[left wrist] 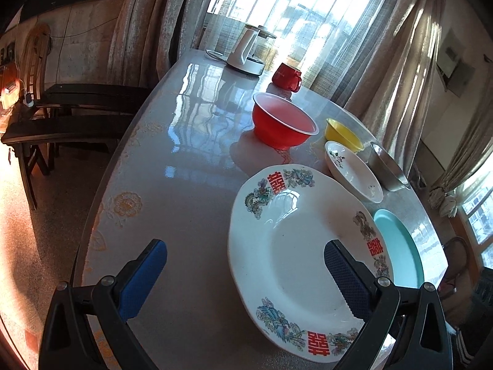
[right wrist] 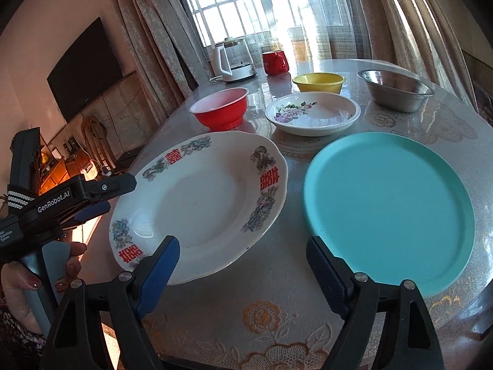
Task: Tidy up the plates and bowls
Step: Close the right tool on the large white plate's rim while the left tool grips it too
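A large white plate with red characters (left wrist: 295,246) (right wrist: 203,203) lies near the table's front. My left gripper (left wrist: 245,273) is open, its right finger over the plate; it also shows in the right wrist view (right wrist: 114,195) at the plate's left rim. A teal plate (right wrist: 388,209) (left wrist: 400,249) lies to the right. My right gripper (right wrist: 243,265) is open and empty, between both plates. Behind stand a red bowl (right wrist: 220,108) (left wrist: 283,120), a white floral dish (right wrist: 312,114) (left wrist: 352,171), a yellow bowl (right wrist: 319,81) (left wrist: 343,134) and a steel bowl (right wrist: 396,89) (left wrist: 388,166).
A white kettle (right wrist: 231,58) (left wrist: 248,51) and a red mug (right wrist: 275,62) (left wrist: 287,77) stand at the table's far end by the window. Dark benches (left wrist: 71,114) stand left of the table. A TV (right wrist: 86,64) hangs on the left wall.
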Demonstrator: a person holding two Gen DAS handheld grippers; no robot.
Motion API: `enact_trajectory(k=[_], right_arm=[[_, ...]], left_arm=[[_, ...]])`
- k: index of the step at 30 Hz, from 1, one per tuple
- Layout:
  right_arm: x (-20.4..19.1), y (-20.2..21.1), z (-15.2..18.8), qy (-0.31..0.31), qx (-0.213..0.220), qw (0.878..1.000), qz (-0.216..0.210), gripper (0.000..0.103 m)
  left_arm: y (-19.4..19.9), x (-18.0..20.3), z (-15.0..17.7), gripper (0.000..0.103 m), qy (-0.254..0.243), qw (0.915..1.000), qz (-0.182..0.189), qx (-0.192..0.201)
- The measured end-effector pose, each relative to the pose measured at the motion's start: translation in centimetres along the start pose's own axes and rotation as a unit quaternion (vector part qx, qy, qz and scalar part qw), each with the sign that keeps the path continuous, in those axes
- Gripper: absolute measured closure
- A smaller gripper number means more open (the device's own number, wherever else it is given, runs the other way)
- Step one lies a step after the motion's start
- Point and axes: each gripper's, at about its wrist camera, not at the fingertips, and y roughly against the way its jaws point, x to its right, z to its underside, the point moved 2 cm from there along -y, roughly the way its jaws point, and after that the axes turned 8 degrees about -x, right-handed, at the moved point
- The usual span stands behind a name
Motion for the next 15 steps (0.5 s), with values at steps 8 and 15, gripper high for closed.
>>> enact_trajectory(k=[8,15], right_arm=[[0.5,-2.0,-0.4,-0.030,-0.016,0.999,-0.041,0.041],[0.6,-3.4,-1.4,-0.044,-0.011,0.998,-0.048,0.053]], left_arm=[[-1.4,0.0,-0.4,0.004,0.004,0.9997,0.013,-0.019],[-2.3,0.5,-0.5,0.028,-0.017,0.9993,0.018,-0.030]])
